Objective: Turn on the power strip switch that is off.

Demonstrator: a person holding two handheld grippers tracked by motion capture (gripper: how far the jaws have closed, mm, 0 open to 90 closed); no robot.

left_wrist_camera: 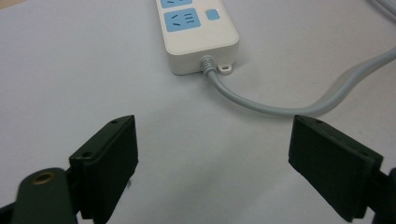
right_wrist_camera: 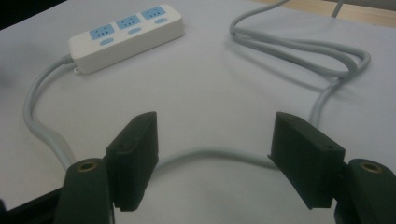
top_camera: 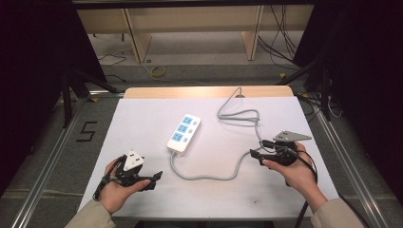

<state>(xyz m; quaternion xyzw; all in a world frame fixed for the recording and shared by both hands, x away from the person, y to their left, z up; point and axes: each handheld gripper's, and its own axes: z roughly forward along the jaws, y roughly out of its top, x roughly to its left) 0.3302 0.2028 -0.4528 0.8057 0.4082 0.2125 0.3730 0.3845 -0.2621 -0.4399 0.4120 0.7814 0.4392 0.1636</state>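
A white power strip [top_camera: 184, 133] with three blue sockets lies in the middle of the white table [top_camera: 142, 118]. Its grey cable [top_camera: 209, 176] curves forward, then right and back into a loop [top_camera: 240, 114]. My left gripper [top_camera: 154, 181] rests at the front left, pointing right, jaws open and empty. The left gripper view has the strip's cable end [left_wrist_camera: 196, 32] ahead of my left gripper [left_wrist_camera: 212, 158]. My right gripper [top_camera: 256, 157] is at the right, open, pointing left. In the right gripper view the cable [right_wrist_camera: 210, 153] lies on the table just beyond my right gripper [right_wrist_camera: 215, 140], untouched by the pads.
The table's wooden far edge [top_camera: 204, 91] is where the cable drops off. Metal rails [top_camera: 52, 152] run along both sides of the table. Wooden furniture legs [top_camera: 135, 42] and loose wires [top_camera: 280, 42] are on the floor beyond.
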